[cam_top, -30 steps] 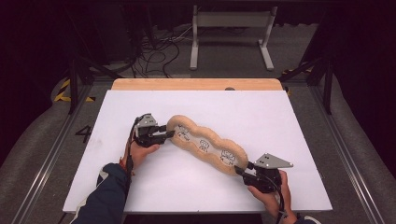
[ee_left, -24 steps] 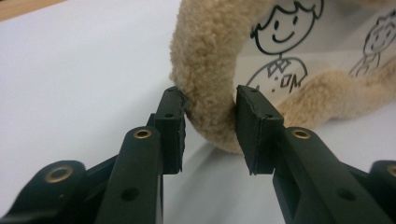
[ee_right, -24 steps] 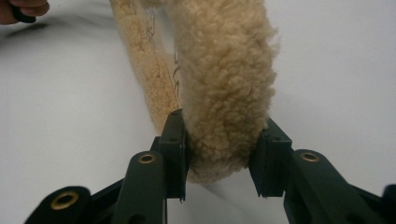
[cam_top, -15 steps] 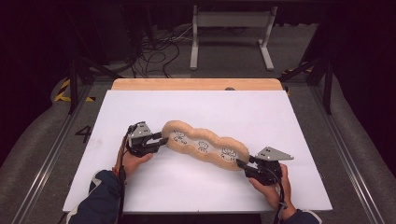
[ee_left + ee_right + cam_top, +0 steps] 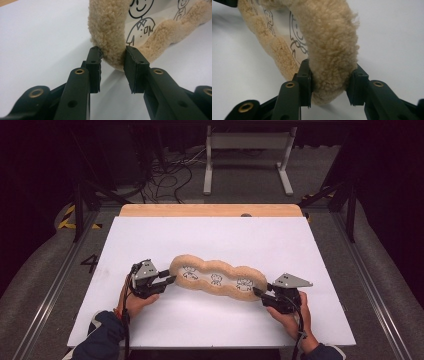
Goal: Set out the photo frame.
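The left gripper (image 5: 169, 280), held in the person's left hand (image 5: 134, 302), has its jaws clamped on the near-left end of the long tan fleece pad with a wavy plush border and a white centre strip printed with line-drawn cartoon figures (image 5: 217, 280). In the left gripper view the jaws pinch the plush rim (image 5: 110, 32) from both sides. The right gripper (image 5: 258, 293), in the right hand (image 5: 292, 320), grips the pad's opposite end; in the right gripper view its jaws squeeze the thick fleece edge (image 5: 332, 57). The pad stretches between both grippers over the white table sheet (image 5: 225, 240), which covers most of the light wooden tabletop (image 5: 210, 210). Beyond the table stands a grey metal frame (image 5: 247, 155) on the dark floor.
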Motion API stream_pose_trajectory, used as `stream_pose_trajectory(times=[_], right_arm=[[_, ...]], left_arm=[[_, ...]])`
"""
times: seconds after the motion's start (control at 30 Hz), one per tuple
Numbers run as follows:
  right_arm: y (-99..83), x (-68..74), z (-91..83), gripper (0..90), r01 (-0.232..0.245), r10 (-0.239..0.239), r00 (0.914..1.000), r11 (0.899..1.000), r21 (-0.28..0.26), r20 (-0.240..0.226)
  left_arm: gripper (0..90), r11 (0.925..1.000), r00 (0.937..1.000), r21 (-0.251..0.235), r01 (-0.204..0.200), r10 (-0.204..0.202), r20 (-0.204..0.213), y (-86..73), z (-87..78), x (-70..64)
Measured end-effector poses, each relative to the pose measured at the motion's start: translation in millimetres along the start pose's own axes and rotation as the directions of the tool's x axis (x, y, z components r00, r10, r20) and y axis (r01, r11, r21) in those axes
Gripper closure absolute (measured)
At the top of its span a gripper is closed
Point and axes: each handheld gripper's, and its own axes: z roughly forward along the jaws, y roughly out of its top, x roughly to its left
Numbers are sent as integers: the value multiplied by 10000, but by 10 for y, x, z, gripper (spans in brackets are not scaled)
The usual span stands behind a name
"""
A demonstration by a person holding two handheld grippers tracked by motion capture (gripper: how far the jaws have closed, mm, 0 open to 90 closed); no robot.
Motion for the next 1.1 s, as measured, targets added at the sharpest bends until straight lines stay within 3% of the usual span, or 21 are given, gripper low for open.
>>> stream_pose_trajectory(times=[0.13, 0.4, 0.73, 1.1], right_arm=[[9, -27, 28, 613, 130, -130, 9999, 9999, -25, 2], [54, -75, 102, 586, 358, -358, 9992, 9993, -48, 170], [96, -112, 148, 557, 680, -680, 9971, 9977, 15, 346], [88, -99, 154, 540, 685, -683, 9966, 9976, -23, 454]], left_arm=[[672, 9997, 9995, 106, -221, 224, -224, -21, -62, -79], [675, 9998, 9998, 137, -174, 176, -130, -74, -129, -156], [678, 9995, 9995, 170, -248, 251, -170, -85, -125, -189], [681, 9990, 9991, 245, -381, 386, -193, -85, -128, -198]])
